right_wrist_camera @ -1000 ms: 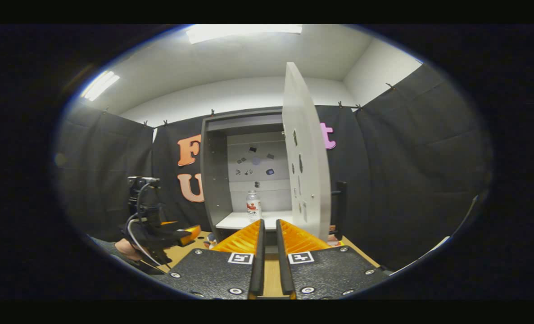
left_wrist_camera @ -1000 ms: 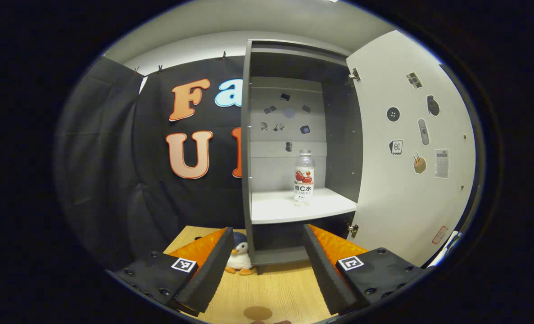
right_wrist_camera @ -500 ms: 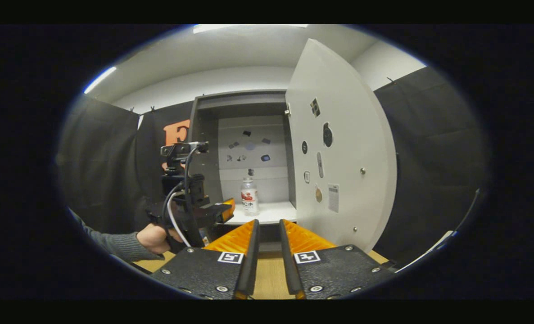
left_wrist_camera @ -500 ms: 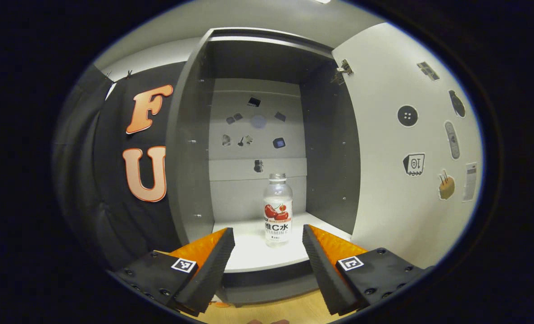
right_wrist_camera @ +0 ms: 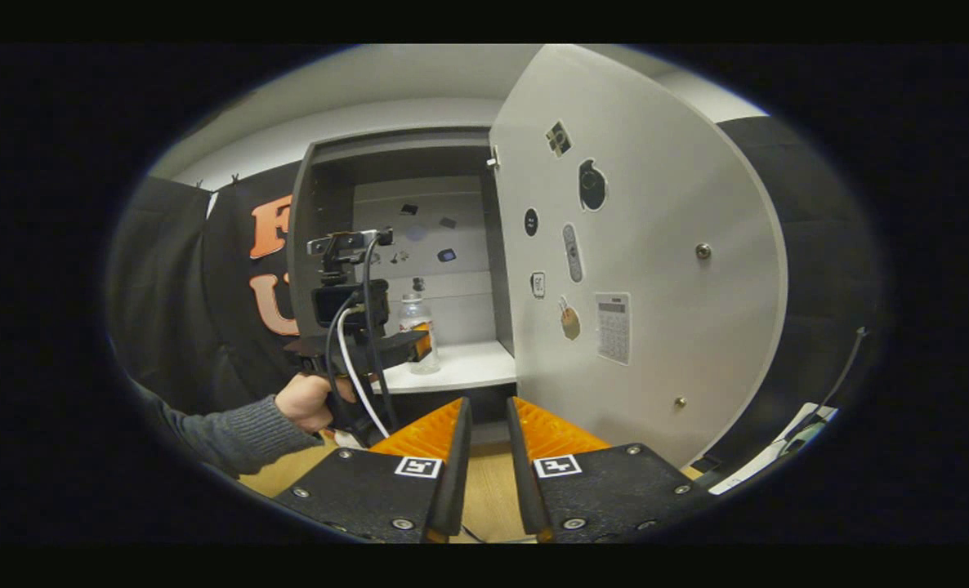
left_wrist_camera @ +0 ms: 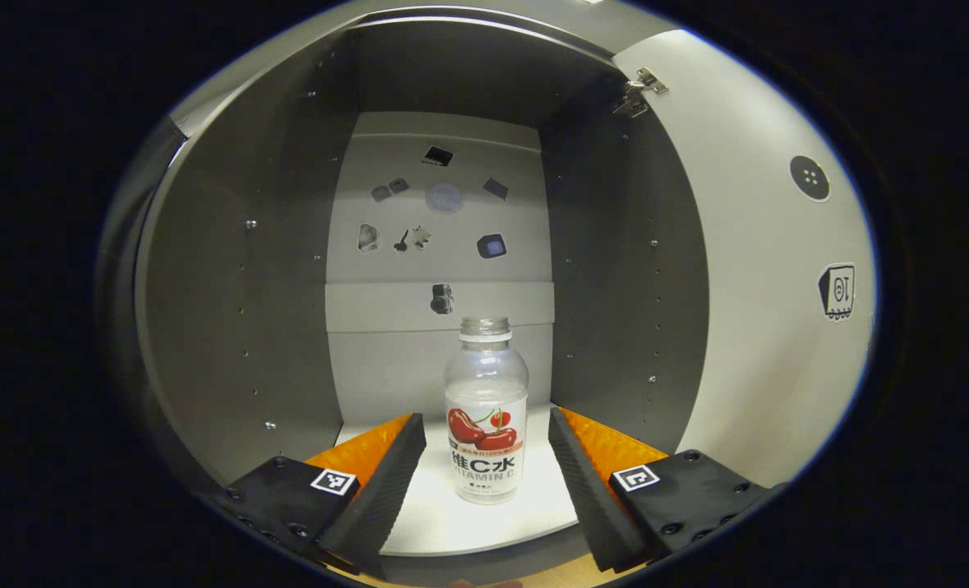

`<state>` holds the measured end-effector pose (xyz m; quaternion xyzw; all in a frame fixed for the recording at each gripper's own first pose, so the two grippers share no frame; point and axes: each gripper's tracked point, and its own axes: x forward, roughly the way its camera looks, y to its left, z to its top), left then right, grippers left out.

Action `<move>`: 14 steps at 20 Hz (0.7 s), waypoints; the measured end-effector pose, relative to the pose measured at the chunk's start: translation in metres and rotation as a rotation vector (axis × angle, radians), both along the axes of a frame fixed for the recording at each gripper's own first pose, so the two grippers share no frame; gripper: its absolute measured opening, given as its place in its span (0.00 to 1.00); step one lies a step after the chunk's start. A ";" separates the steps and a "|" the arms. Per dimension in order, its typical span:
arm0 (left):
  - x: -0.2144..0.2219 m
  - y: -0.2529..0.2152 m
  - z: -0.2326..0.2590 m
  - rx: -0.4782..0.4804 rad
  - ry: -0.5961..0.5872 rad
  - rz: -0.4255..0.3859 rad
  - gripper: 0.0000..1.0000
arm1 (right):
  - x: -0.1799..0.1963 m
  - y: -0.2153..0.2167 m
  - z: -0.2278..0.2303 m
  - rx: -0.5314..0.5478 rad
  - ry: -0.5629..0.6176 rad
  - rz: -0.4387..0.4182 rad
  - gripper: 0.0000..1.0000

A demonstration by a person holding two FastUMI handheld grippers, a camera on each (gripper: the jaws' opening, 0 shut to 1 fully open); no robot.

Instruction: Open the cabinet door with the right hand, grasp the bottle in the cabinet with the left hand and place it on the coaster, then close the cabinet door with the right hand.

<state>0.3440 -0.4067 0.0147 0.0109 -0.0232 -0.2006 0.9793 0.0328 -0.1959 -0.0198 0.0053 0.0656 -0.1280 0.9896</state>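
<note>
1. Left gripper view: the bottle stands upright on the white shelf inside the cabinet. It is clear plastic with a clear cap and a red cherry label.
2. The left gripper is spread wide, one finger on each side of the bottle, neither touching it.
3. Small stickers dot the back panel behind the bottle; the open cabinet door hangs to the bottle's right.
4. Right gripper view: the bottle shows on the shelf, partly hidden by the left gripper and the hand holding it.
5. The right gripper is nearly closed with a narrow gap, holding nothing, well short of the cabinet over the wooden table.
</note>
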 end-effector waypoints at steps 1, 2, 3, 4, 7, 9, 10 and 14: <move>0.008 -0.003 -0.001 0.000 0.002 -0.001 0.98 | 0.003 0.000 -0.003 -0.005 0.011 -0.006 0.24; 0.014 -0.007 -0.003 -0.001 0.006 -0.006 0.98 | 0.007 -0.002 -0.005 -0.006 0.019 -0.013 0.24; 0.021 -0.010 -0.003 -0.003 0.006 -0.009 0.98 | 0.010 -0.003 -0.006 -0.002 0.025 -0.019 0.27; 0.027 -0.011 -0.004 0.000 0.004 -0.009 0.98 | 0.013 -0.003 -0.008 0.005 0.027 -0.022 0.24; 0.043 -0.021 -0.009 0.007 0.011 -0.012 0.98 | 0.016 -0.008 -0.011 0.007 0.039 -0.041 0.24; 0.046 -0.024 -0.011 0.002 0.018 -0.014 0.98 | 0.015 -0.011 -0.014 0.013 0.054 -0.050 0.27; 0.046 -0.023 -0.009 -0.002 0.013 -0.011 0.98 | 0.016 -0.011 -0.014 0.015 0.055 -0.054 0.27; 0.037 -0.019 -0.008 -0.020 0.021 -0.012 0.85 | 0.008 -0.013 -0.011 0.013 0.049 -0.057 0.27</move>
